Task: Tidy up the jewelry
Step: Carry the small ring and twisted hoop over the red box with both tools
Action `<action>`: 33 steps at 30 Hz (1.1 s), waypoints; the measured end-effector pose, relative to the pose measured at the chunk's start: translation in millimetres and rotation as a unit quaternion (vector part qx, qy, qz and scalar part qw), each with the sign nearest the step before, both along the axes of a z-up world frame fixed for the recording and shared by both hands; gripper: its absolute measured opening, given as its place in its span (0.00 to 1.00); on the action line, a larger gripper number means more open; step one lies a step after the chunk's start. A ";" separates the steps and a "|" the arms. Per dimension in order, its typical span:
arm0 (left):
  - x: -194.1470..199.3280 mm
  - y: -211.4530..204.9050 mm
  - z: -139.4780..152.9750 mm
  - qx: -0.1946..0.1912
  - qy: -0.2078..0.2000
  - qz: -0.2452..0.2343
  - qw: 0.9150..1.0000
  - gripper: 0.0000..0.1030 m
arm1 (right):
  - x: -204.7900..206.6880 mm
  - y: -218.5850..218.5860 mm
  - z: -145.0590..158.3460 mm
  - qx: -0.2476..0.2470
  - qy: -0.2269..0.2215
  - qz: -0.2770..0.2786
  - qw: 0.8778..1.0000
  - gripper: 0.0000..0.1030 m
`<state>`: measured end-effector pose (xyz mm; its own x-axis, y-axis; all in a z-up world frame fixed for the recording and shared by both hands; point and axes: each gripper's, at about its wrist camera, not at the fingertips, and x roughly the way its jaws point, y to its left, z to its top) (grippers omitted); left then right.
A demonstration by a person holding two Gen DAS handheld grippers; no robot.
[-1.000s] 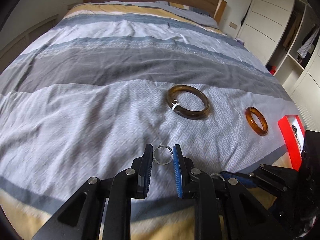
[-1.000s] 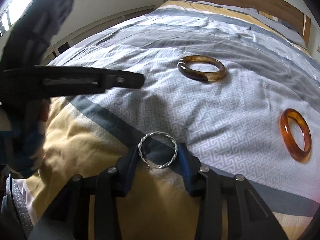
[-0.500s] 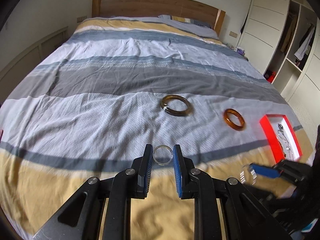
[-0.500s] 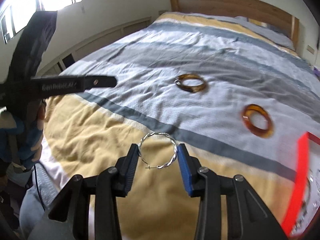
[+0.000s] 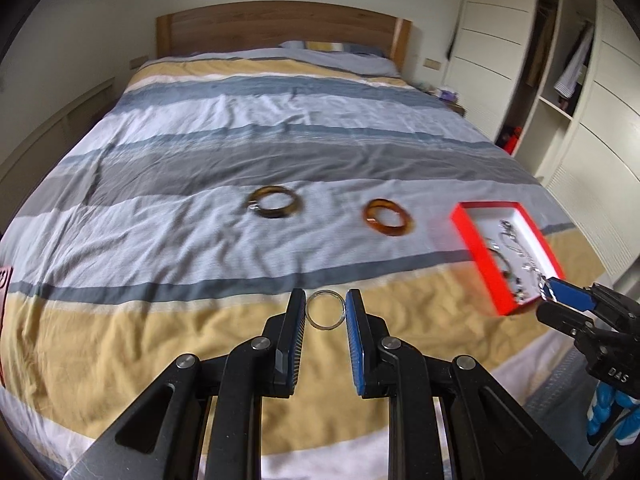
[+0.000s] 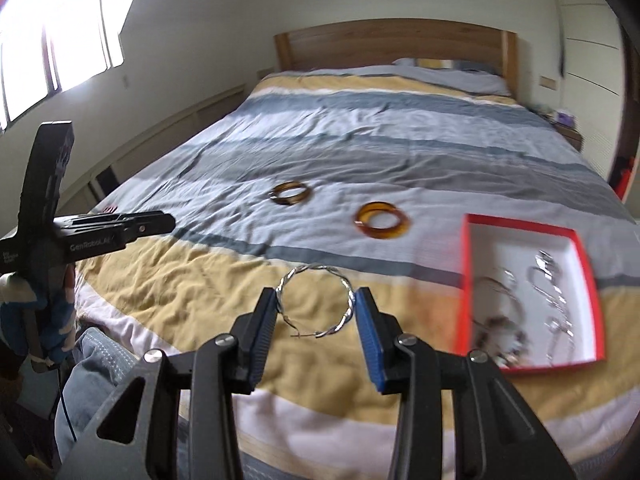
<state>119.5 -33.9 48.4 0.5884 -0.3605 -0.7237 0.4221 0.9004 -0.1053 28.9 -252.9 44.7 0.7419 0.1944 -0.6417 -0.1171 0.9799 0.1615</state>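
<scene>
My left gripper (image 5: 326, 309) is shut on a small plain silver ring (image 5: 326, 315), held above the bed. My right gripper (image 6: 316, 300) is shut on a twisted silver hoop (image 6: 318, 304), also held above the bed. A dark brown bangle (image 5: 274, 207) (image 6: 291, 193) and an amber bangle (image 5: 387, 222) (image 6: 382, 220) lie on the striped duvet. A red jewelry box (image 5: 464, 232) (image 6: 464, 280) with a white inside holds several silver pieces, to the right of both grippers. The right gripper shows at the left wrist view's right edge (image 5: 560, 292), beside the box.
The bed (image 5: 200, 160) has a wooden headboard (image 5: 280, 28) at the far end. White wardrobes and open shelves (image 5: 560, 60) stand on the right. A window (image 6: 52, 48) is on the left wall. My left gripper's body (image 6: 88, 236) shows at the right wrist view's left.
Both grippers have risen and pulled back from the duvet, each still holding its ring. The bangles look smaller and farther. The red box has come fully into both views.
</scene>
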 end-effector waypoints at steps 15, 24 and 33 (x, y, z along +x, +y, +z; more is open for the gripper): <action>10.1 -186.7 -23.6 0.025 0.031 -0.135 0.990 0.19 | -6.6 -155.7 -40.0 0.005 0.039 -0.102 0.994 0.36; 45.4 -293.7 -62.7 0.043 0.058 -0.198 0.978 0.19 | 30.1 -219.6 -76.8 -0.003 0.078 -0.117 0.990 0.37; 87.1 -345.6 -99.3 0.064 0.076 -0.196 0.975 0.20 | 70.9 -238.1 -93.8 -0.032 0.105 -0.070 0.991 0.37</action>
<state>206.6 -379.5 -50.9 0.3054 -0.4371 -0.8460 0.7253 0.6824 -0.0908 99.8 -491.0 -49.0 0.6069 0.0530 -0.7930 0.0506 0.9932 0.1051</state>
